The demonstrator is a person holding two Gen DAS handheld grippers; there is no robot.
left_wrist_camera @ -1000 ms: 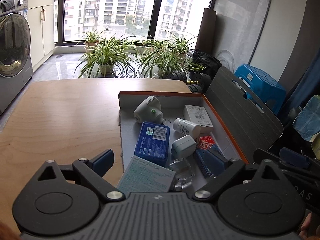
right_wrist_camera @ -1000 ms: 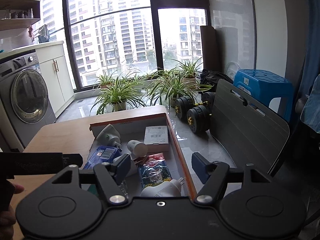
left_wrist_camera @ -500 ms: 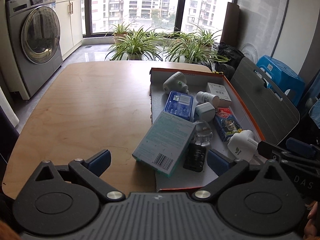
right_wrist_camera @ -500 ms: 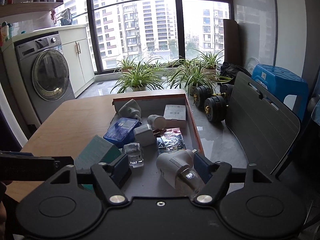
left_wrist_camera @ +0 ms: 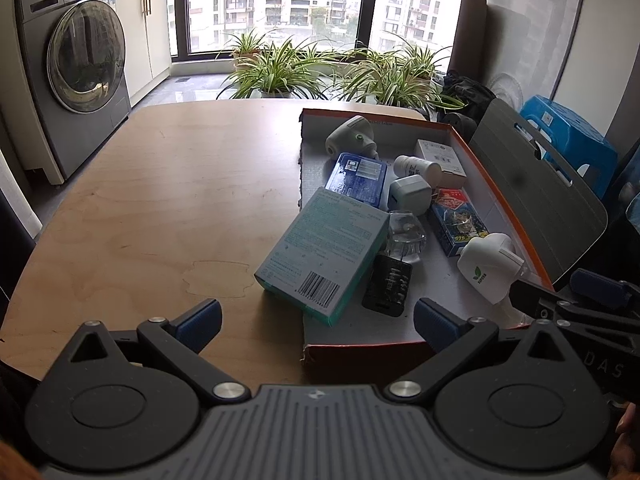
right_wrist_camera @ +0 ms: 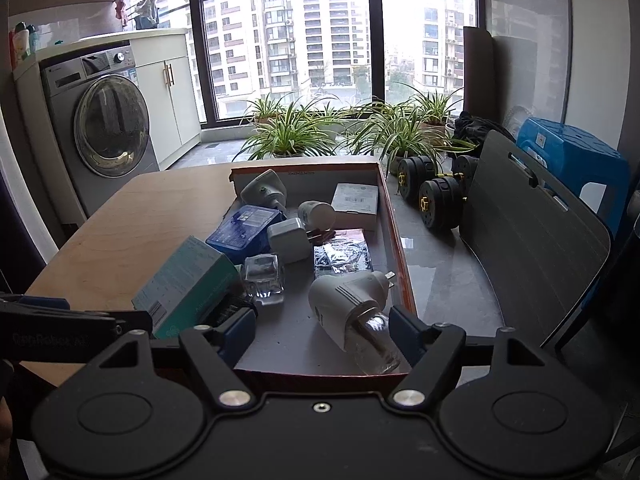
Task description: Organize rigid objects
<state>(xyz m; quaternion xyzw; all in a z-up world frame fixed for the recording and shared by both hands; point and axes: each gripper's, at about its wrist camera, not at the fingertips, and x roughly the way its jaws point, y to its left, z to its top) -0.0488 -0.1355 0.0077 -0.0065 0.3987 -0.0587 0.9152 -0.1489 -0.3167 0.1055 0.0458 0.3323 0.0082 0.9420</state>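
An orange-rimmed box lid (left_wrist_camera: 505, 208) (right_wrist_camera: 396, 236) on the wooden table (left_wrist_camera: 168, 200) holds several rigid objects. A teal box (left_wrist_camera: 324, 254) (right_wrist_camera: 186, 280) overhangs its left edge. Inside lie a blue case (left_wrist_camera: 357, 178), a white adapter (left_wrist_camera: 410, 195), a clear cube (left_wrist_camera: 404, 232), a black charger (left_wrist_camera: 387, 286), a card pack (left_wrist_camera: 456, 216) and a white plug-in bottle (left_wrist_camera: 490, 266) (right_wrist_camera: 352, 308). My left gripper (left_wrist_camera: 316, 320) is open and empty before the lid's near edge. My right gripper (right_wrist_camera: 322, 330) is open and empty, its fingers beside the plug-in bottle.
A grey folding chair back (left_wrist_camera: 540, 196) stands right of the table. Dumbbells (right_wrist_camera: 436, 196) and a blue stool (right_wrist_camera: 576, 160) sit on the floor beyond. Potted plants (left_wrist_camera: 280, 72) line the window; a washing machine (left_wrist_camera: 76, 76) stands at left.
Both grippers have pulled back toward me and risen, so the whole lid and its near edge show now. The objects in the lid have not moved.
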